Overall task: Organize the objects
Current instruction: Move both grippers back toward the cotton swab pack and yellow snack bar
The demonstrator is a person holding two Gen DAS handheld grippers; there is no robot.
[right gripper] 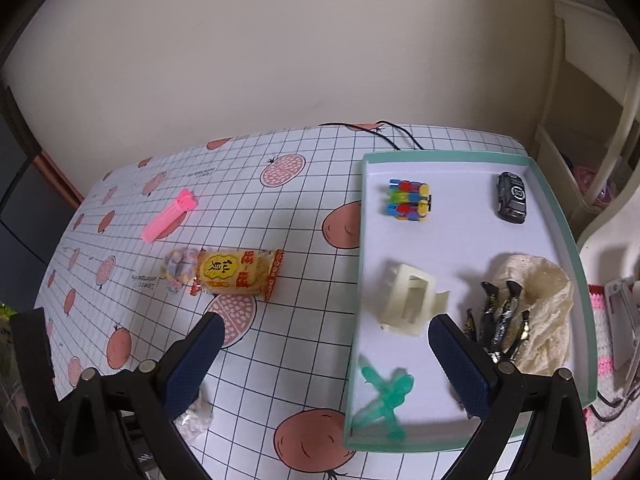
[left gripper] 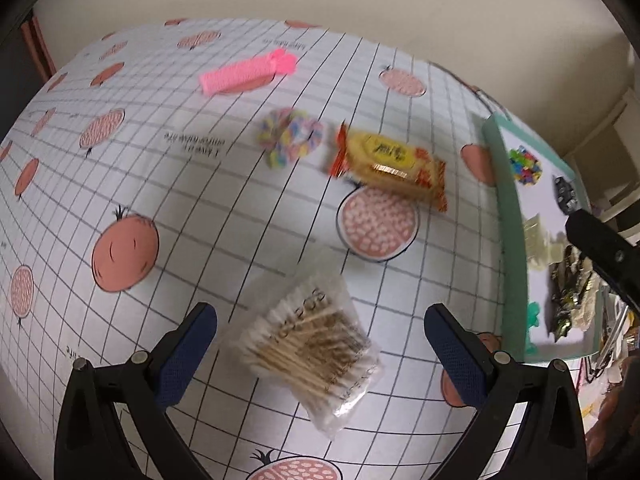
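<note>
left gripper [left gripper: 320,344]: fingers spread wide, released, bag of cotton swabs [left gripper: 310,350] lying on table [left gripper: 200,216] between them, untouched
right gripper [right gripper: 324,356]: fingers released, straddling tray's left wall
tray [right gripper: 358,280]: at 3 o'clock on table; holds green clips [right gripper: 386,394], cream clip [right gripper: 408,300], wrapped candies [right gripper: 500,320], toy car [right gripper: 511,198]
snack pack [left gripper: 390,166]: 1 o'clock beyond swabs, scrunchie [left gripper: 290,136] beside it
pink clip [left gripper: 246,72]: farthest, 11 o'clock

left gripper [left gripper: 320,344]: jaws wide apart | right gripper [right gripper: 326,354]: jaws wide apart
</note>
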